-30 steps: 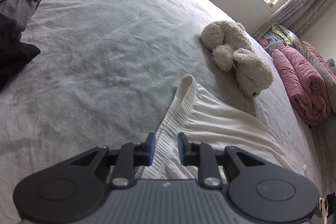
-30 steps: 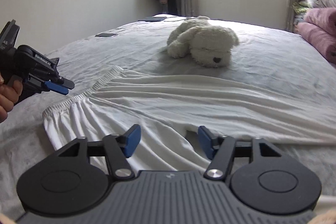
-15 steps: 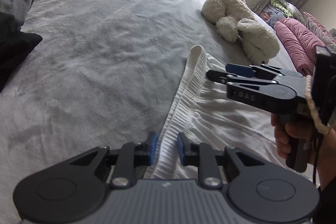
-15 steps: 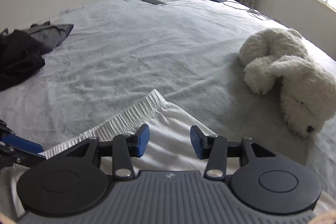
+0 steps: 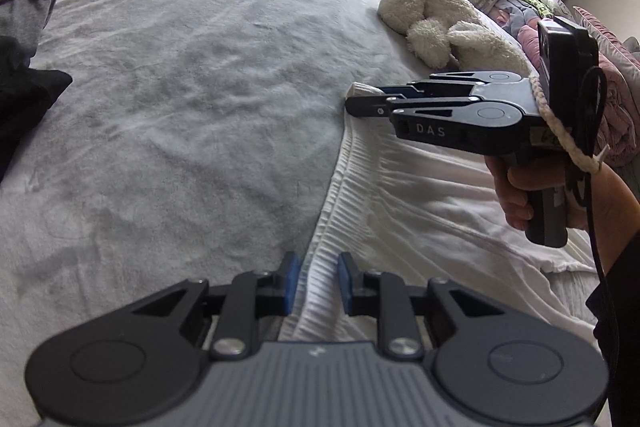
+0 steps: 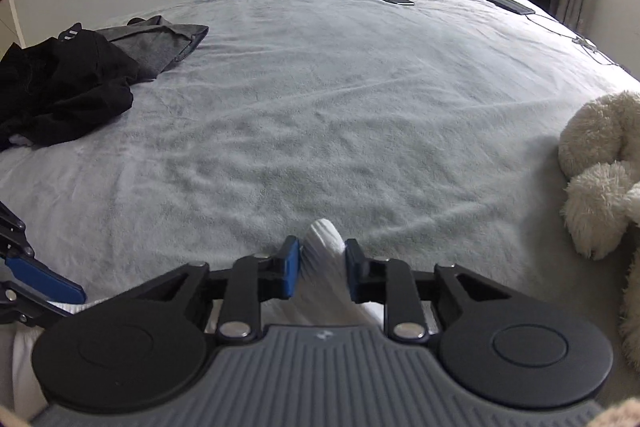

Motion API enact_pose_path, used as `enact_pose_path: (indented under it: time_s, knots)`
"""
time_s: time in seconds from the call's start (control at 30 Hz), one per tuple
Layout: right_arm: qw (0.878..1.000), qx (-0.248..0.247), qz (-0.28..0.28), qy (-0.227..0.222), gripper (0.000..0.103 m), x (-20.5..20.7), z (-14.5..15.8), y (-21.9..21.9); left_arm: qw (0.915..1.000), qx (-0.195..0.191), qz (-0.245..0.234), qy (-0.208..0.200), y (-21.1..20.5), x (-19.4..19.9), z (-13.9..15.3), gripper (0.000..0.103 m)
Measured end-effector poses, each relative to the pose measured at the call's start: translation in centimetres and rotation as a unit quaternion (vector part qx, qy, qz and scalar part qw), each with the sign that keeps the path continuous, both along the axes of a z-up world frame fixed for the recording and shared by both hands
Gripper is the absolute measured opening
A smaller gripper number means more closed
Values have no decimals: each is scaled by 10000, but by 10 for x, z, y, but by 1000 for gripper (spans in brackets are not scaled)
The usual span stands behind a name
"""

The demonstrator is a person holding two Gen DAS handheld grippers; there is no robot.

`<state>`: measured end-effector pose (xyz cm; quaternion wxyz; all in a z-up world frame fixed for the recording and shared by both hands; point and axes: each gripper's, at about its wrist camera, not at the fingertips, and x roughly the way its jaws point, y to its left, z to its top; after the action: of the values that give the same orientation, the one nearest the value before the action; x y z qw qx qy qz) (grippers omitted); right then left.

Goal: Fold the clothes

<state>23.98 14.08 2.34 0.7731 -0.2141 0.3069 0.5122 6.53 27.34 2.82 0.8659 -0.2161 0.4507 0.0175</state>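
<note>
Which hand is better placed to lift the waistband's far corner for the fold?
Right. Its tongs have just been closing on the waistband at its far corner, and the cloth bunches between the pads. The left tongs straddle the near end.

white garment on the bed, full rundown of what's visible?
The white garment is thin, softly creased fabric with a ribbed, gathered elastic waistband along its edge. It lies mostly flat on the grey bedspread. The left gripper pinches the near end of the waistband; the right gripper, jaws just closed, pinches its far corner, bunched between the fingers. A plush toy lies just beyond.
</note>
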Motion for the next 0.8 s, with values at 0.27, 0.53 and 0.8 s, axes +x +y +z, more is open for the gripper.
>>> enact_pose_path:
  time_s: [0.27, 0.53, 0.8]
  knots:
    - [9989, 309, 51, -345, 7, -3, 10, 13, 9988, 470, -131, 21, -10, -1, 2, 13]
    - [9978, 137, -233, -609, 15, -3, -11, 22, 9978, 624, -215, 25, -10, -3, 5, 12]
    - [9860, 296, -939, -1350, 42, -20, 20, -28, 9973, 708, -206, 42, -9, -5, 5, 14]
